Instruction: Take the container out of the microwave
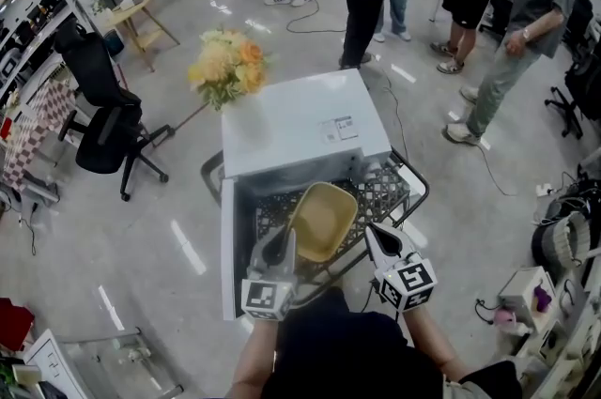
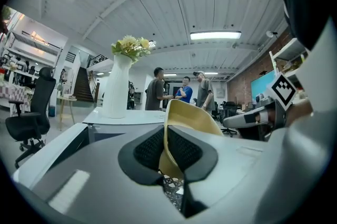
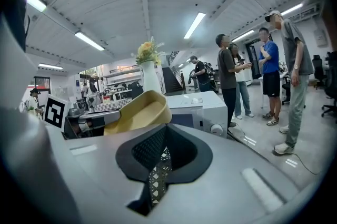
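The yellow container (image 1: 324, 219) hangs tilted in the lower middle of the head view. It looks clear of the microwave (image 1: 296, 120) and sits above the black mesh shelf (image 1: 387, 191) in front of the oven. Its hollow faces up, and I cannot make out anything inside it.

The main risk, as I judge it, is the hold itself. You carry the container by one thin edge, so its weight hangs off to one side of the pinch. A quick swing or a roll of your wrist could let it pivot between the pads or slide out onto the mesh. If it tips further, anything inside would spill. The open door (image 1: 228, 256) stands just left of your hand, and a sideways move could knock the container against it. A bump to the oven could also rock the vase of flowers (image 1: 225, 64) at its far left corner.

Your left gripper (image 1: 285, 242) has its jaws nearly together, clamped on the container's wall at the rim with one pad on each face. Your right gripper (image 1: 376, 237) is at the container's right, apart from it — its jaws are closed on nothing.
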Motion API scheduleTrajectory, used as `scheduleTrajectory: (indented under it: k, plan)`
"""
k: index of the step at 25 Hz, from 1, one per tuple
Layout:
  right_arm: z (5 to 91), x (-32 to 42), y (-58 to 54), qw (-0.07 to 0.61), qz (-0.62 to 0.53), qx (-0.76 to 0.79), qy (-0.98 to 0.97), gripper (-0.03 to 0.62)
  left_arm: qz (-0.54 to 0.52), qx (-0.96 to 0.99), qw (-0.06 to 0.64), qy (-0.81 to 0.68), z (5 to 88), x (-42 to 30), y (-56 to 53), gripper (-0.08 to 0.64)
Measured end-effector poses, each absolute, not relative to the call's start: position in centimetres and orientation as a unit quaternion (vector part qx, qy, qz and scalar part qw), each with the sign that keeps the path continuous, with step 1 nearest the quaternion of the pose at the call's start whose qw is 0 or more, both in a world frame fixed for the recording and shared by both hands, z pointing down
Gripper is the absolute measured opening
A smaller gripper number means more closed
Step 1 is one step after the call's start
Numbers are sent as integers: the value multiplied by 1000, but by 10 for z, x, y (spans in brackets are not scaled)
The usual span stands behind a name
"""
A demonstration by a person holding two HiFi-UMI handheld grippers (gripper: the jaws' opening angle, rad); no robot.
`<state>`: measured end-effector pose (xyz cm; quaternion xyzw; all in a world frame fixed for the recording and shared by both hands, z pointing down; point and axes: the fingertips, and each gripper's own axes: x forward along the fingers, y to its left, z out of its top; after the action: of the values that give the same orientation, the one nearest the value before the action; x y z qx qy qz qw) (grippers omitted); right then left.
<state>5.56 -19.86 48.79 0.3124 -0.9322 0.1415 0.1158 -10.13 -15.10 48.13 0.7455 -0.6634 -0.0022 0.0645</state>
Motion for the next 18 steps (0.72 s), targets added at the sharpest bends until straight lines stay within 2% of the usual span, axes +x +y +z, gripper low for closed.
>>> scheduleTrajectory:
  k: [18]
  plan:
    - [497,66,-202,122,161,325,-924,-2,-14,736,93,-670,494,-103,-160,29]
